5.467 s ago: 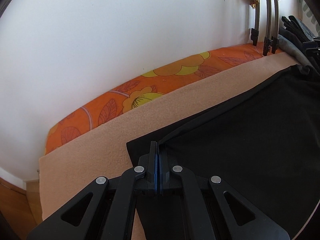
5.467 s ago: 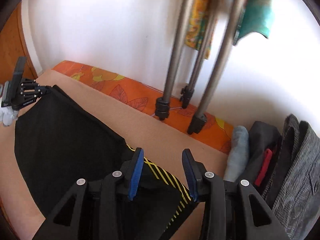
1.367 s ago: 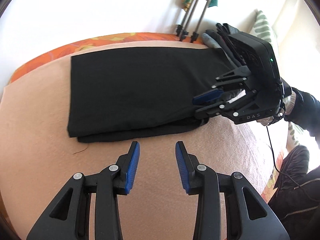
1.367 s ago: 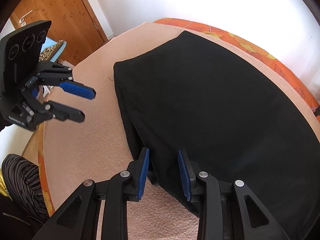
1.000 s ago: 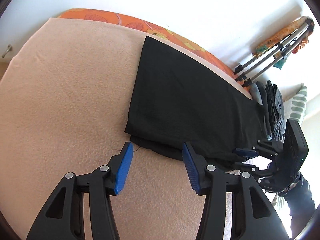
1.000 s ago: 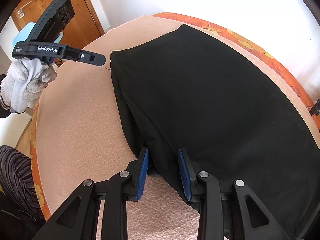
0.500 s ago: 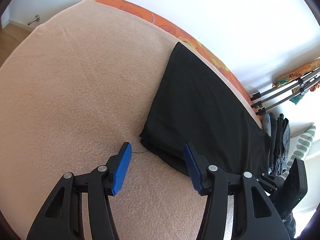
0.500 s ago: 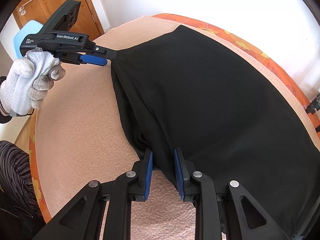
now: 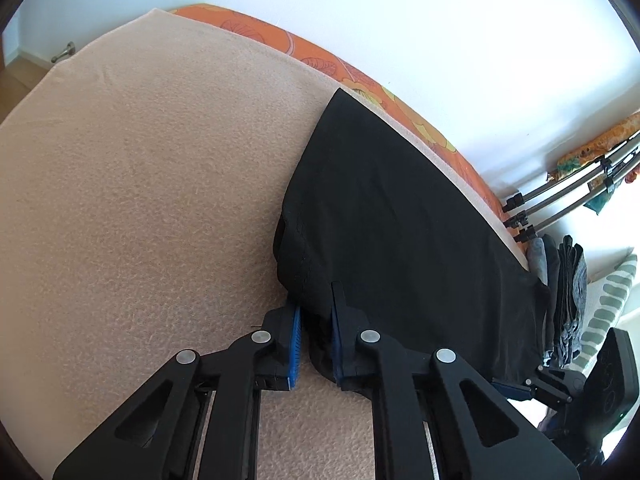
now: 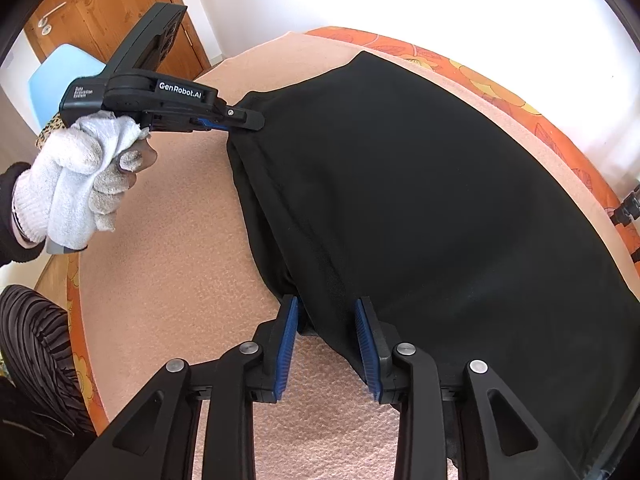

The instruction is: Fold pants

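Where the peach blanket (image 9: 152,184) covers the bed, the black pants (image 10: 420,200) lie flat toward its far side. The left gripper (image 9: 314,320) is closing, its jaws pinched on the pants' near left corner. The right gripper (image 10: 326,328) is opening, the near right edge between its jaws.

A bedroom in a home, by the look of it: a bed under a peach fleece blanket (image 9: 160,168) and an orange flower-print sheet (image 10: 496,92), a wooden door with a metal handle (image 10: 100,4), a stack of folded clothes (image 9: 568,300) by a striped pillow (image 9: 612,300).
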Demonstrator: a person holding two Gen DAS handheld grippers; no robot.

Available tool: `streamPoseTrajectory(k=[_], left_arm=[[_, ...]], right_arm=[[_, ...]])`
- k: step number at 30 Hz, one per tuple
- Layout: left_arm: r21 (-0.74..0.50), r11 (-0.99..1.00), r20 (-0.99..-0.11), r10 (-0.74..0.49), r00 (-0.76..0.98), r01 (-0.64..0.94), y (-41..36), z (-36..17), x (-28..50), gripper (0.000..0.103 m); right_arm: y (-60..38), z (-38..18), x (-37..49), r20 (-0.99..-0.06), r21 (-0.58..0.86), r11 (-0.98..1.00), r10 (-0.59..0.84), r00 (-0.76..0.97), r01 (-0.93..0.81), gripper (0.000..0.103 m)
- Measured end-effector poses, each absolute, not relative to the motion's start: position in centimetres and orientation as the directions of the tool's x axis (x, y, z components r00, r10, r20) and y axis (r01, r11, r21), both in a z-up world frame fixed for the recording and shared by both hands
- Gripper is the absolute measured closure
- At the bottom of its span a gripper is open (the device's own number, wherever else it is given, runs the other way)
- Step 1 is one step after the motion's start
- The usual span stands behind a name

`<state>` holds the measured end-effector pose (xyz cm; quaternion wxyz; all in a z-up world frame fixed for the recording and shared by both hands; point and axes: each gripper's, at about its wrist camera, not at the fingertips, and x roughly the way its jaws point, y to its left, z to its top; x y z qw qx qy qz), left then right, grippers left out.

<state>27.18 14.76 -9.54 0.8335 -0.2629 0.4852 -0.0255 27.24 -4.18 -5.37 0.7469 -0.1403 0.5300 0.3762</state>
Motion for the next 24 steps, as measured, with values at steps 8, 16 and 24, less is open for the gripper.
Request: streamPoseTrajectory(k=[8,16,24], left_arm=[[-0.348,0.937,-0.730,-0.255,0.634,-0.024,11.8,-6.8,26.3,0.094],[-0.326,0.943,-0.704,-0.289,0.649,0.067,10.0,-6.8,26.3,0.094],[-0.353,0.931,-0.683,-0.320,0.657,0.086,9.8,-7.0,26.6,0.094]], right_arm=[[-3.1,-0.9,32.6,-0.840,0.298,0.725,0.508,0.189,-0.621,0.040],[3.0,-0.1,39.6,-0.802,0.431,0.708,0.585,0.123,-0.560,0.040],[10.3,-3.7,43.6,-0.862,0.396,0.736,0.503,0.053,-0.549,0.039]])
